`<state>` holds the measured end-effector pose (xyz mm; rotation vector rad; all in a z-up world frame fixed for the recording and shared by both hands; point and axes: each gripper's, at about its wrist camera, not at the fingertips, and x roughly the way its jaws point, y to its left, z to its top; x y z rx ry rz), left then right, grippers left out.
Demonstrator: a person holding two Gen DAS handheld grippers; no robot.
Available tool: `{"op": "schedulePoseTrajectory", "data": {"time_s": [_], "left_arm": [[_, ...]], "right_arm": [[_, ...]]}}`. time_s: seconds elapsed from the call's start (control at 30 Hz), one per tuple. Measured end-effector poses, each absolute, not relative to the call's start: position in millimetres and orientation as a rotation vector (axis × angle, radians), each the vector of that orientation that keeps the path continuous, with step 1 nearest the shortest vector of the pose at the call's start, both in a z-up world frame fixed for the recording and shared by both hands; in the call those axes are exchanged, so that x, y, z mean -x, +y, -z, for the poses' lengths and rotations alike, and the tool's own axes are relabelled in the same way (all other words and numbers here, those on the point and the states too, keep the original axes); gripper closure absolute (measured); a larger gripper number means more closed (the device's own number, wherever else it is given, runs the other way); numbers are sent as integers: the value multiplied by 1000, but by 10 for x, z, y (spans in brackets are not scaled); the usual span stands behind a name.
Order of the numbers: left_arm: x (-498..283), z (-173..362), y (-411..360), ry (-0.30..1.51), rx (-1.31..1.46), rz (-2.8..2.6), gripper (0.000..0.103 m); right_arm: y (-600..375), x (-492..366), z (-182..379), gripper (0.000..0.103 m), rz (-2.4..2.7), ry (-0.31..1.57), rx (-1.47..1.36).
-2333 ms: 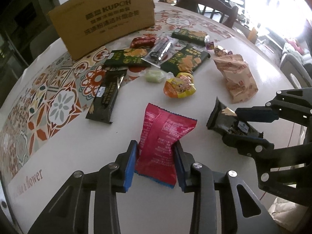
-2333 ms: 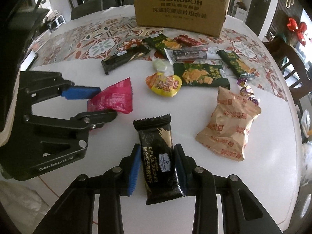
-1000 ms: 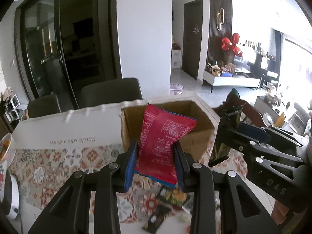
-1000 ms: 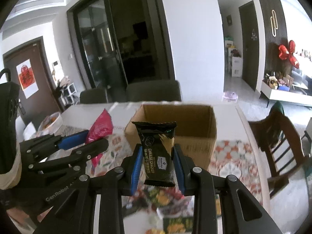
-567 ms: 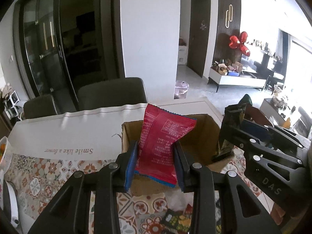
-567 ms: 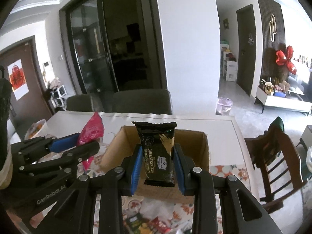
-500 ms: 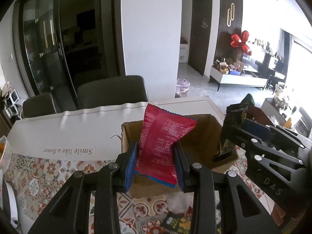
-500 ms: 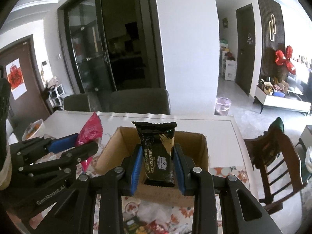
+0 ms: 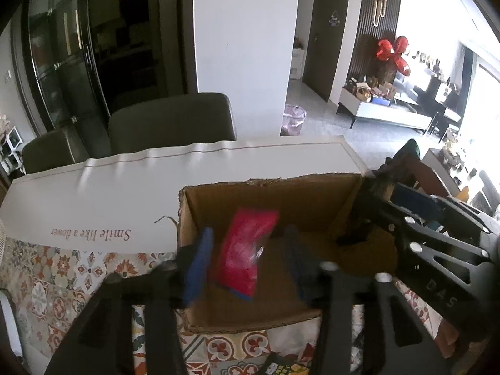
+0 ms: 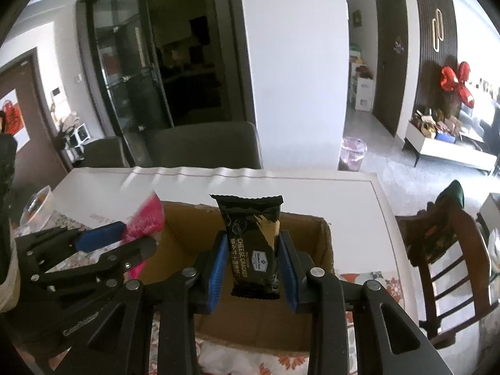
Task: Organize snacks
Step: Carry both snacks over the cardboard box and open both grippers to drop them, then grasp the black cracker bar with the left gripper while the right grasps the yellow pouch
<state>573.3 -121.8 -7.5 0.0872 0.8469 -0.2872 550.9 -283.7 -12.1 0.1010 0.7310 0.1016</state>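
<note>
Both snacks were at the drop-off step over the open cardboard box [image 9: 312, 200], which stood on the patterned tabletop [image 9: 50, 284] toward its far edge. The left hand-held gripper [image 9: 247, 259] was opening, its pads clear of the red snack packet [image 9: 247, 256], which looked blurred and already falling into the box. The right hand-held gripper [image 10: 253, 268] was also opening, the black cheese cracker packet [image 10: 253, 250] upright between its pads above the box, seemingly just released; next, both grippers probably needed to draw back toward the remaining snacks.
</note>
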Motion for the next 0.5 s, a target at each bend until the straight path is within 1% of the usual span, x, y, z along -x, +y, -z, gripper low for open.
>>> {"op": "schedulePoseTrajectory", "data": {"time_s": [0.03,0.07,0.1,0.13,0.17,0.23,0.3,0.43,0.5], "left_arm": [[-5733,67,-1209,845,-82,284,45],[-5728,57,-1192,841,-73,280,45],[-5722,40,-1174,838,-66,273,45],[-5714,23,-1159,835,-61,269,41],[-5688,4,-1140,832,-59,260,39],[-5628,-42,-1113,823,-61,259,39],[-5522,-110,-1086,810,-80,250,36],[-5266,-259,-1011,766,-109,228,25],[-5115,-341,-967,745,-110,225,22]], "right_arm": [[-2854,-5527,138,51,-101,740,-108],[-2875,-5528,144,40,-92,740,-114],[-2891,-5520,144,38,-76,732,-114],[-2916,-5497,142,36,-54,725,-110],[-2929,-5487,149,35,-42,726,-112],[-2969,-5435,146,35,-26,733,-124],[-2982,-5356,118,35,-2,726,-119],[-2983,-5122,-1,35,57,702,-99],[-2965,-4968,-65,35,81,695,-90]]}}
